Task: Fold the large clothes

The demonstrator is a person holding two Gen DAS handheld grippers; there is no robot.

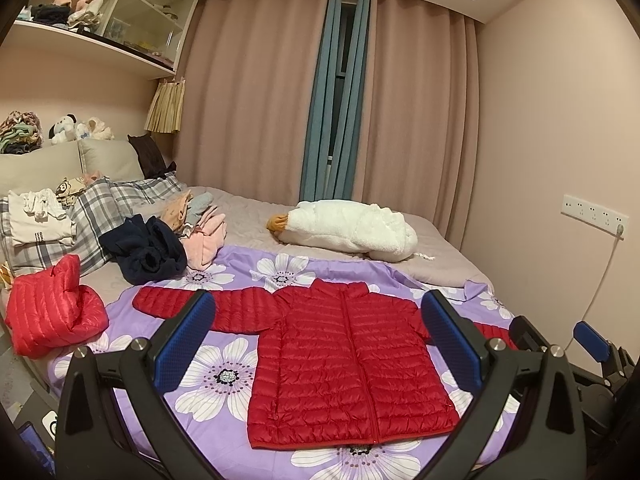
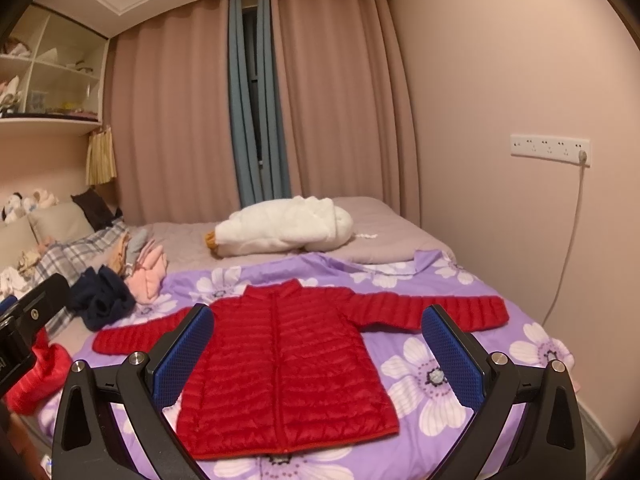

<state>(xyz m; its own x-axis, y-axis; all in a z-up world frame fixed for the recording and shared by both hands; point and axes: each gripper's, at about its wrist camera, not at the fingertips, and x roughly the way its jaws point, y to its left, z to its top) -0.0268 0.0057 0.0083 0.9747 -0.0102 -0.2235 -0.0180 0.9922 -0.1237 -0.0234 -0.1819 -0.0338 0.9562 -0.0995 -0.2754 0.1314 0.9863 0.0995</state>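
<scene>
A red puffer jacket (image 1: 344, 364) lies flat and face up on a purple flowered sheet (image 1: 224, 376) in the lower middle of both views, zipped, collar toward the curtains, hem toward the cameras, both sleeves spread out to the sides. Nothing of it is folded yet, so the folding looks to be at its very start: the jacket is laid out and ready. The left claw (image 1: 320, 344) hangs above the jacket with its blue pads wide apart and nothing between them; the right claw (image 2: 318, 354) does the same, also spread wide and empty, and neither touches the cloth. A likely next move is to bring a sleeve across the chest, which calls for lowering one claw to a cuff, at the left edge of the left view or the right edge of the right view, and pinching the slippery quilted fabric firmly enough that it does not slide out. At the lower left of the left view a second red jacket (image 1: 52, 312) sits bunched up, with a dark blue garment (image 1: 148, 252) and a pink pile of clothes (image 1: 204, 240) just above it. A white plush goose (image 1: 348, 228) rests further up the bed (image 1: 440, 256), before the pink curtains (image 1: 256, 92).
</scene>
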